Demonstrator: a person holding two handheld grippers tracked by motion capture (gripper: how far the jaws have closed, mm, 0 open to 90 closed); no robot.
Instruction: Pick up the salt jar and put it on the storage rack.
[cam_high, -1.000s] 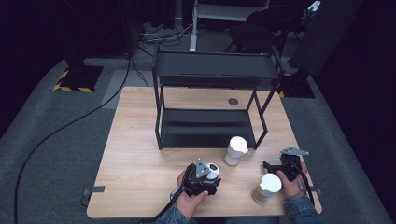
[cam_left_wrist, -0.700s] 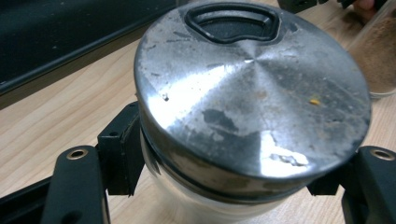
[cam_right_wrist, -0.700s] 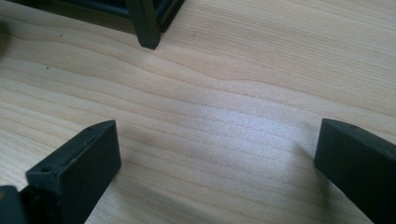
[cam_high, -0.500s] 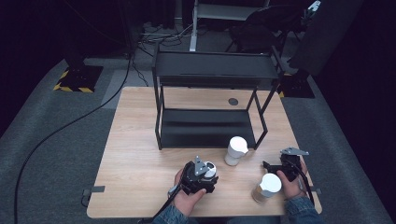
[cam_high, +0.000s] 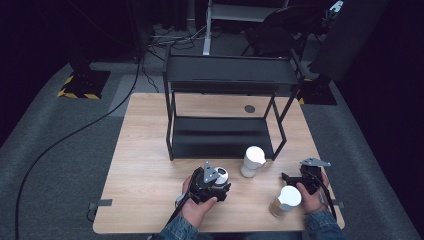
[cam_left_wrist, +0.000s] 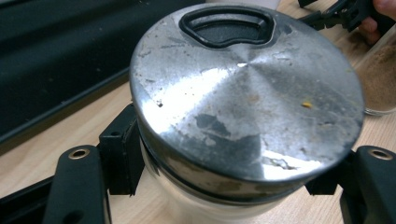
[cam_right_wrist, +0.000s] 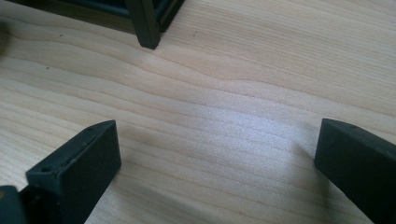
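Note:
My left gripper (cam_high: 216, 181) is shut on a glass jar with a scuffed silver lid (cam_left_wrist: 243, 88). Its black fingers (cam_left_wrist: 119, 149) press on both sides of the jar just under the lid, near the table's front edge. The same jar's lid (cam_high: 220, 175) shows beside the grey plate in the high view. My right gripper (cam_high: 290, 178) stands open at the front right, and its jaws (cam_right_wrist: 215, 158) are spread wide over bare wood with nothing between them. A white-lidded jar of brown powder (cam_high: 286, 200) stands right beside the right hand.
A black two-tier rack (cam_high: 227, 100) takes up the middle and back of the table (cam_high: 145, 165); one of its feet (cam_right_wrist: 145, 28) lies just ahead of the right jaws. A white lidded cup (cam_high: 252, 161) stands in front of the rack between the two grippers.
The left gripper with its jar has edged slightly to the left. The right gripper has stayed where it was.

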